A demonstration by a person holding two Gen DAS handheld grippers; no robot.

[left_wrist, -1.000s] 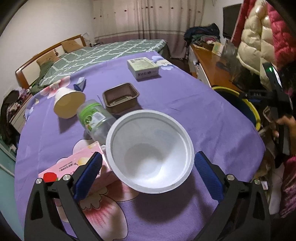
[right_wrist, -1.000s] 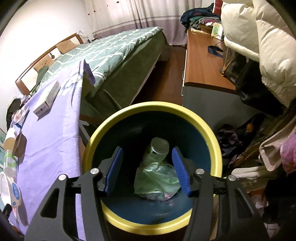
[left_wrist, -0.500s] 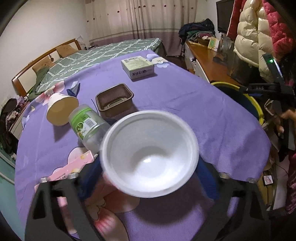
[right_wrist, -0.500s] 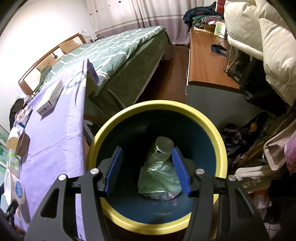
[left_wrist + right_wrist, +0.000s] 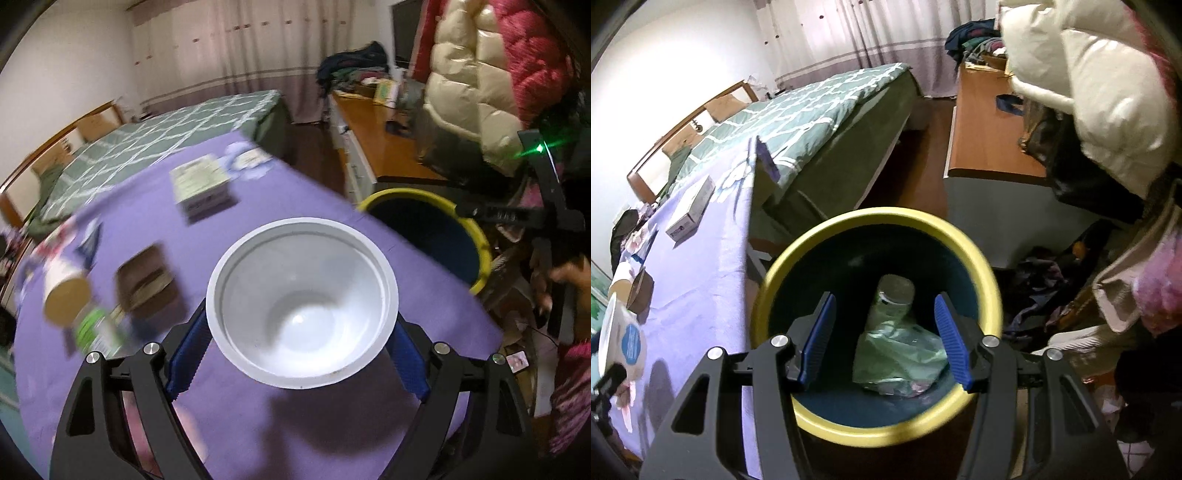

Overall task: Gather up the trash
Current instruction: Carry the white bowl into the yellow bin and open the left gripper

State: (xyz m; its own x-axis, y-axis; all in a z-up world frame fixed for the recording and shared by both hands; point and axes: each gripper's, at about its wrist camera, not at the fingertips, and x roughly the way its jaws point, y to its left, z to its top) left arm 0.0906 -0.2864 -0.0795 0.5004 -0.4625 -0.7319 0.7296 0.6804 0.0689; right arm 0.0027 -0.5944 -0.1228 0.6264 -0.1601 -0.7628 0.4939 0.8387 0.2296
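Note:
My left gripper point(image 5: 299, 350) is shut on a large white plastic bowl point(image 5: 301, 306) and holds it lifted above the purple table point(image 5: 295, 199). The bowl also shows from the side at the left edge of the right wrist view point(image 5: 613, 339). The yellow-rimmed dark blue bin point(image 5: 879, 325) stands off the table's right edge and holds a clear bottle point(image 5: 894, 299) and a green plastic bag point(image 5: 897, 358). My right gripper point(image 5: 884, 339) is open and empty, hovering right above the bin. The bin also shows in the left wrist view point(image 5: 432, 229).
On the table lie a paper cup point(image 5: 66, 291), a green-labelled bottle point(image 5: 98, 330), a brown tray point(image 5: 147, 280) and a small box point(image 5: 201, 186). A bed point(image 5: 812, 110), a wooden desk point(image 5: 990, 129) and hanging puffer coats point(image 5: 1089, 74) surround the bin.
My left gripper closed on the white bowl, lifted it off the table and swung it right toward the bin. My right gripper stayed open over the bin, drifting slightly.

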